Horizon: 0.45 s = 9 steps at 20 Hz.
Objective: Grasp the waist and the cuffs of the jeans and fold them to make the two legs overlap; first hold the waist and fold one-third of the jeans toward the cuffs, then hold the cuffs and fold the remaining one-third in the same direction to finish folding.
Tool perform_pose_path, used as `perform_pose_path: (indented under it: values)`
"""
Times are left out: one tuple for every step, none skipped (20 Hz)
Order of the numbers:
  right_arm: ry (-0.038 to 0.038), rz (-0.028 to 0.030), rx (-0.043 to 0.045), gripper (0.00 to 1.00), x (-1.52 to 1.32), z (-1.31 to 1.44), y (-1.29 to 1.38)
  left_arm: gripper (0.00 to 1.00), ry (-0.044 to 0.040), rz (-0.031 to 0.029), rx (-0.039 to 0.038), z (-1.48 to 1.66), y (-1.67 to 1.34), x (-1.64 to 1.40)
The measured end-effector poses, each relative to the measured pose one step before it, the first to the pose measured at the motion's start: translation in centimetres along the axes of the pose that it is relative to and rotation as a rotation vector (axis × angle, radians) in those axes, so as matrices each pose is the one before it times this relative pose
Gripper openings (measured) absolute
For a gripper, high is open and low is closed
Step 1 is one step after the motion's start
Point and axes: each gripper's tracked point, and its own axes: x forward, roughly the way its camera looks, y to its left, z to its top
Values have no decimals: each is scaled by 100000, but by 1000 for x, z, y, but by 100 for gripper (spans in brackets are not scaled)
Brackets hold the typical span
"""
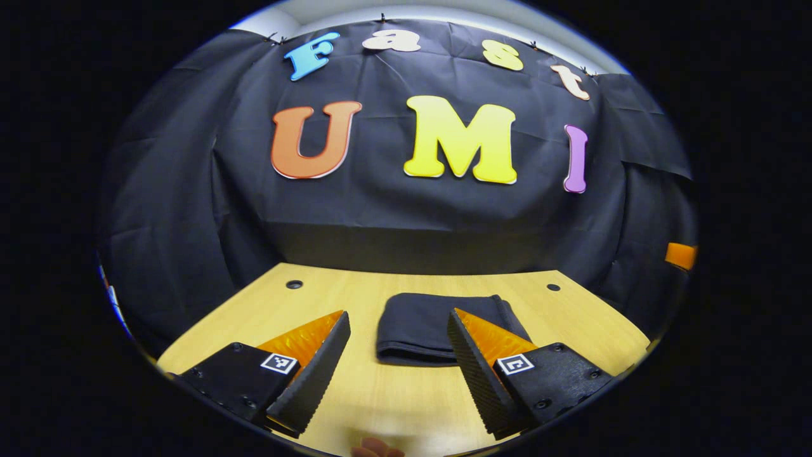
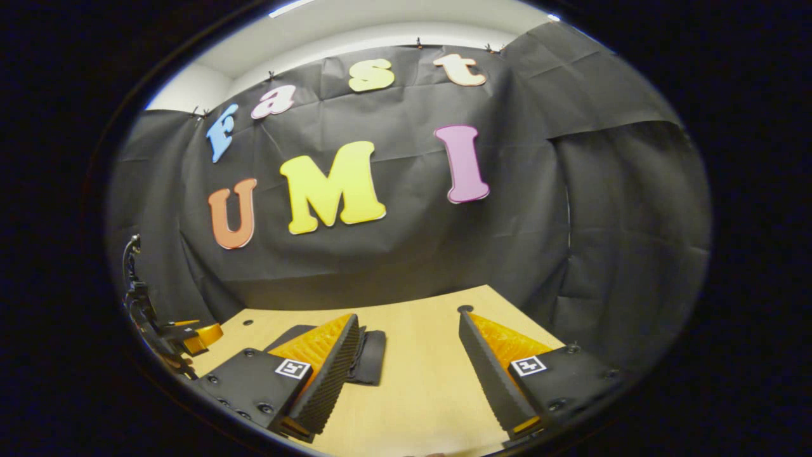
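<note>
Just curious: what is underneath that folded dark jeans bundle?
The folded jeans lie on the wooden table. The inner layers and the tabletop beneath them are covered.

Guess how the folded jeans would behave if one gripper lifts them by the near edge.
The folded jeans are probably floppy: soft stacked layers with rounded folds, so the bundle would likely sag and unfold. Pushed, they would probably slide or bunch on the smooth wooden table, not roll. Both grippers are open and apart from them.
</note>
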Motion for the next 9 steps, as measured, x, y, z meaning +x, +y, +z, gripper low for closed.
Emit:
perform_pose_path:
  values:
    - [130,1090,-296,99,761,-935,1961,98,-725,724,-815,348,863,-675]
    - [-103,734,-502,99,-174,-136,616,99,-528,1332,107,140,969,-805]
    - [-229,695,-528,98,-154,-132,591,99,-388,619,214,125,810,-653]
    - [196,721,-756,98,-248,-162,464,98,-85,-198,-117,151,495,-755]
    - [322,205,-1184,98,-321,-347,378,99,505,418,149,-26,572,-677]
    - [-82,-130,-995,98,-394,-202,104,98,281,247,-131,-119,663,-704]
    - [36,-101,-716,98,-400,-165,156,98,297,178,-236,-212,505,-688]
    - [209,-200,-625,98,-446,-232,1,98,361,168,495,-74,374,-574]
    - [-406,-1,-540,98,-386,-115,125,98,-449,411,1227,-70,367,-354]
